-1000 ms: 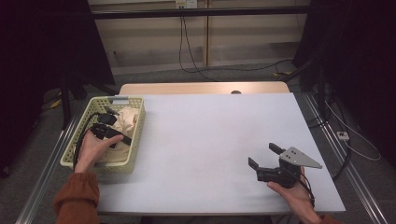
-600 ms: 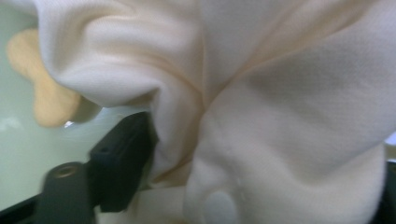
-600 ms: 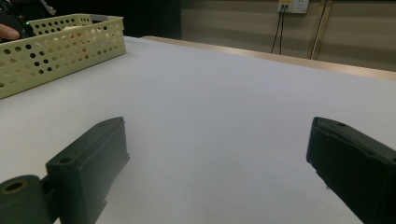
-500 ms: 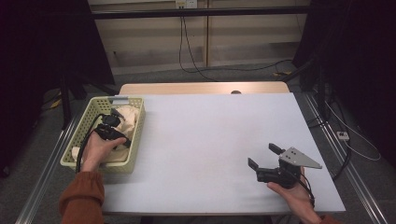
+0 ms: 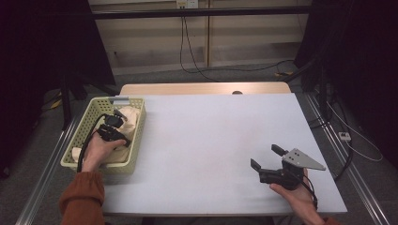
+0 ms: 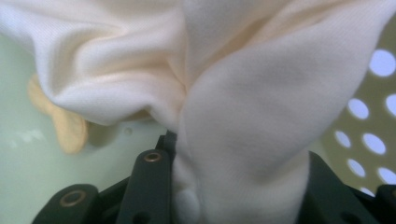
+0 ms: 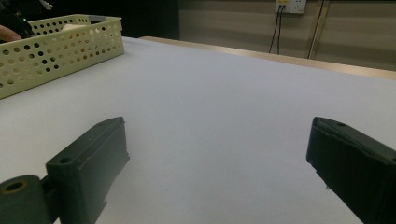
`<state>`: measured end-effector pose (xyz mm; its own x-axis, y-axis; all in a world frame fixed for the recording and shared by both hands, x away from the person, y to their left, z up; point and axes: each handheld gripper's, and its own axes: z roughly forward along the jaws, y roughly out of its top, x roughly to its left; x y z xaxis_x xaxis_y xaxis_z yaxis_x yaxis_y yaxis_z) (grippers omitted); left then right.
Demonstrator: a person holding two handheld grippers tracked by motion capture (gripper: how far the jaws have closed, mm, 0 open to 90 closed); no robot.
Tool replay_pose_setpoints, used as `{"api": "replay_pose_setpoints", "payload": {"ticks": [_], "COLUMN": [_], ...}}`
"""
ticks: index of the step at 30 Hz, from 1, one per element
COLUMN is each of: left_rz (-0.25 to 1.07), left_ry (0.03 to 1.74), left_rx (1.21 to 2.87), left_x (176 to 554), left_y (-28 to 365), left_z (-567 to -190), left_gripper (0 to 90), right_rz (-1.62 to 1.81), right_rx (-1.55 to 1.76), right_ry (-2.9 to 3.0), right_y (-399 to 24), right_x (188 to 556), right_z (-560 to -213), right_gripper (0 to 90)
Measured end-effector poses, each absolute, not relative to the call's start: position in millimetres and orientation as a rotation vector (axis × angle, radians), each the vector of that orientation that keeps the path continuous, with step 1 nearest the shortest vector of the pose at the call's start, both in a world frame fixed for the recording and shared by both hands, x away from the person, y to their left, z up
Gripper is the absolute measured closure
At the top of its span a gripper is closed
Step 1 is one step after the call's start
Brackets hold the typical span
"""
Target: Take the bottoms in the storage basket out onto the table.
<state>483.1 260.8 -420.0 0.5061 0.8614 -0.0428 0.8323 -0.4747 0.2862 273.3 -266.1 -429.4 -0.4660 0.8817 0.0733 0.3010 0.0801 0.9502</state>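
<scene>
Black jaws of the left gripper (image 5: 114, 125) have just been closing, and in the left gripper view they are now pinching a bunched fold of the soft cream-white knitted cloth (image 6: 224, 116) between them, the fabric bulging up and out above the pads. A second ago this gripper was sitting a little nearer the person inside the pale yellow-green perforated plastic basket (image 5: 136, 140); now it is lying slightly deeper, over the cloth's far end. That is suggesting the grasp is made and the lift out of the basket is the step coming next. The cloth is lying inside the basket at the table's left edge, directly under and in front of the left gripper, with a small tan scrap (image 6: 65, 123) beside it on the basket floor. The right gripper (image 5: 268, 161) is resting wide and empty, well apart, on the white table (image 5: 211, 136).
</scene>
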Motion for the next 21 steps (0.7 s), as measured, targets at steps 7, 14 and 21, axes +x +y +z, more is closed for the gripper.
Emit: {"api": "replay_pose_setpoints", "payload": {"ticks": [7,14,21], "left_rz": [0.139,0.168,0.247], "left_ry": [1.435,1.401,1.323], "left_rx": [2.397,2.311,2.226], "left_x": [481,476,469], "left_y": [269,273,278], "left_z": [-416,-406,-394], "left_gripper": [67.0,67.1,66.8], "right_rz": [1.393,1.394,1.397], "right_rx": [1.164,1.167,1.167], "right_ry": [1.827,1.828,1.825], "right_y": [-265,-265,-265], "right_x": [275,276,275], "right_z": [-430,-430,-429], "right_gripper": [5.4,5.4,5.4]}}
